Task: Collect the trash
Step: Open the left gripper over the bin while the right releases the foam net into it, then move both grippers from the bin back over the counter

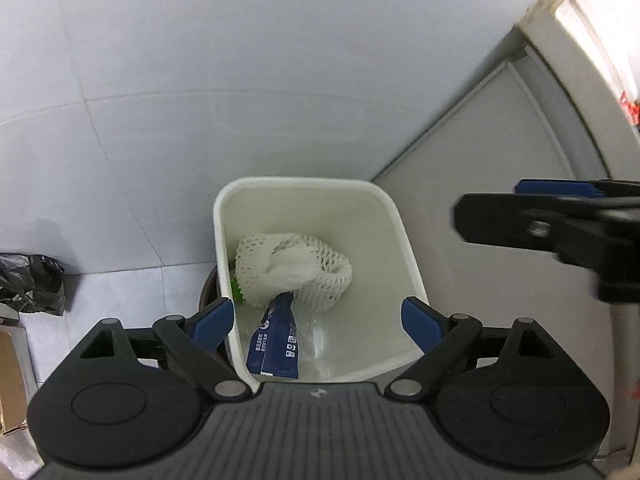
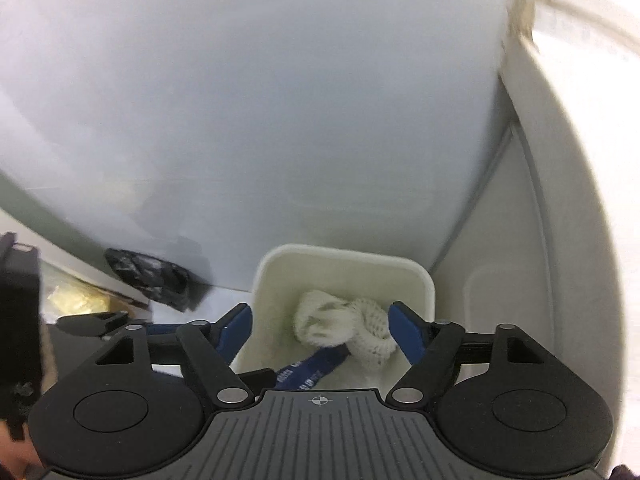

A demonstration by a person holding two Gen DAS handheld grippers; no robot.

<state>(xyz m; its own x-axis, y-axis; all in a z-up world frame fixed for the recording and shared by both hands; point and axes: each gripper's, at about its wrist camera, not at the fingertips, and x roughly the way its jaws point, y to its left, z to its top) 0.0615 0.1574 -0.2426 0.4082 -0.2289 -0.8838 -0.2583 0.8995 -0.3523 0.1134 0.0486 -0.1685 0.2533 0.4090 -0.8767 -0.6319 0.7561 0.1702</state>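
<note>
A white rectangular trash bin (image 1: 400, 232) stands on the floor against the wall. Inside lie white foam fruit netting (image 1: 292, 268), a blue wrapper (image 1: 276, 344), a green piece (image 1: 237, 291) and clear plastic. My left gripper (image 1: 318, 318) is open and empty above the bin's near rim. My right gripper (image 2: 320, 330) is open and empty, also over the bin (image 2: 344, 260), where the netting (image 2: 344, 328) and the blue wrapper (image 2: 316, 370) show. The right gripper also shows from the side in the left wrist view (image 1: 532, 216).
A crumpled black plastic bag (image 1: 30, 284) lies on the floor at the left, also in the right wrist view (image 2: 148, 278). A cardboard box (image 1: 10, 376) is at the far left. A white appliance or cabinet (image 1: 520, 140) stands right of the bin. A white tiled wall is behind.
</note>
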